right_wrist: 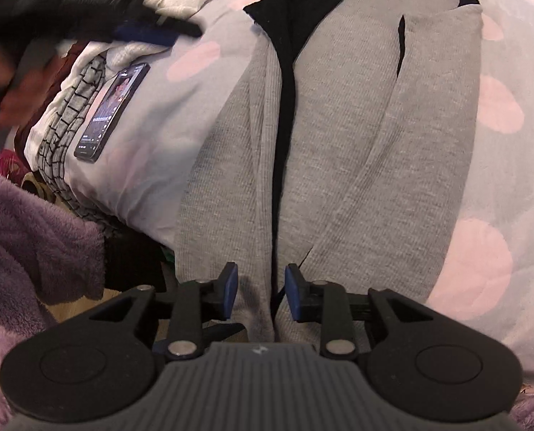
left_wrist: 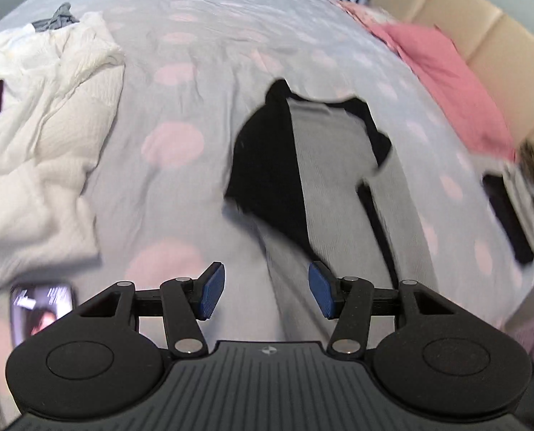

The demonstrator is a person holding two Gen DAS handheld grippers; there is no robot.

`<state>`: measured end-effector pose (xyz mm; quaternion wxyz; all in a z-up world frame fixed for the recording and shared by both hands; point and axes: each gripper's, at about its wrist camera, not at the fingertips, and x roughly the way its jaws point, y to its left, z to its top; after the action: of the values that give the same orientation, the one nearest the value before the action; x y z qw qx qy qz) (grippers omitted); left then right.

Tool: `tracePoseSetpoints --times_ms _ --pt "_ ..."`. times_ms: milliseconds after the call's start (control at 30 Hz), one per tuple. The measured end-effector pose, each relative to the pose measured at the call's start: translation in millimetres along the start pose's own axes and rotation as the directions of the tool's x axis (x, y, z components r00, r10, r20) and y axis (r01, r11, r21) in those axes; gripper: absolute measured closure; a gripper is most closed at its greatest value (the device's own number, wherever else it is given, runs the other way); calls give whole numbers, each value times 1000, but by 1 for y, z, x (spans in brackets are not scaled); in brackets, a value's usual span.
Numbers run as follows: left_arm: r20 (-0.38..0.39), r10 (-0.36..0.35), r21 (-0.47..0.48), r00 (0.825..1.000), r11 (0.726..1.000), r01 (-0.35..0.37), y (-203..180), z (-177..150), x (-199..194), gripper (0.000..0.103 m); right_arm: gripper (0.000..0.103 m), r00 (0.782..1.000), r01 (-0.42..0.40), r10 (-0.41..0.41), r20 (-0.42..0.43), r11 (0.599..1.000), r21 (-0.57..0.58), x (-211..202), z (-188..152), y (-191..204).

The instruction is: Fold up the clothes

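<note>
Ribbed grey garment, black-lined, lay lengthwise on the pink-spotted bedspread. Beside it, only the right view showed a phone. Right gripper straddled its hem, jaws apart; left gripper hovered open, empty.

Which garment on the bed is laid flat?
The grey and black garment, spread between the right gripper's fingers; the white one lies crumpled aside.

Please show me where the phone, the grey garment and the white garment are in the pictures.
phone [right_wrist: 113, 111]: right wrist view, middle of its screen.
grey garment [right_wrist: 367, 151]: right wrist view, its broad right panel.
white garment [left_wrist: 47, 107]: left wrist view, its crumpled middle.
</note>
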<state>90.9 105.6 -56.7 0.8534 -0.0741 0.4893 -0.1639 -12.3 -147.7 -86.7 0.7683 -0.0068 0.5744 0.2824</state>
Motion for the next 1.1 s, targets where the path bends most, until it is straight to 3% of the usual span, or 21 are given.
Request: tracePoseSetpoints --times_ms 233,433,500,533,567,600,633,867,1100 --pt "8 12 -77 1000 997 -11 22 37 41 53 71 1000 -1 2 19 1000 -22 5 5 2" --pt "0 -40 -173 999 984 40 44 45 70 53 71 1000 -4 4 23 1000 -12 10 10 -4" --pt "6 -80 -202 997 976 80 48 44 76 61 71 1000 -15 15 14 1000 -2 14 12 -7" --pt "13 -102 -207 995 973 102 48 45 76 78 71 1000 -20 20 13 1000 -1 15 12 -7" --pt "25 -106 -197 994 974 109 45 46 74 85 76 1000 -25 25 13 1000 1 15 12 -8" --pt "38 -110 -186 993 976 115 42 48 72 87 91 999 -37 37 12 999 4 15 12 -8" --pt "50 -115 -176 992 977 122 38 49 70 92 95 999 -53 52 11 999 12 15 12 -9" --pt "118 -129 -73 985 988 138 -7 70 55 94 97 989 -144 143 34 988 54 5 7 -11" --pt "56 -79 97 995 993 73 -71 83 83 94 98 976 -219 216 37 969 117 0 0 -18"
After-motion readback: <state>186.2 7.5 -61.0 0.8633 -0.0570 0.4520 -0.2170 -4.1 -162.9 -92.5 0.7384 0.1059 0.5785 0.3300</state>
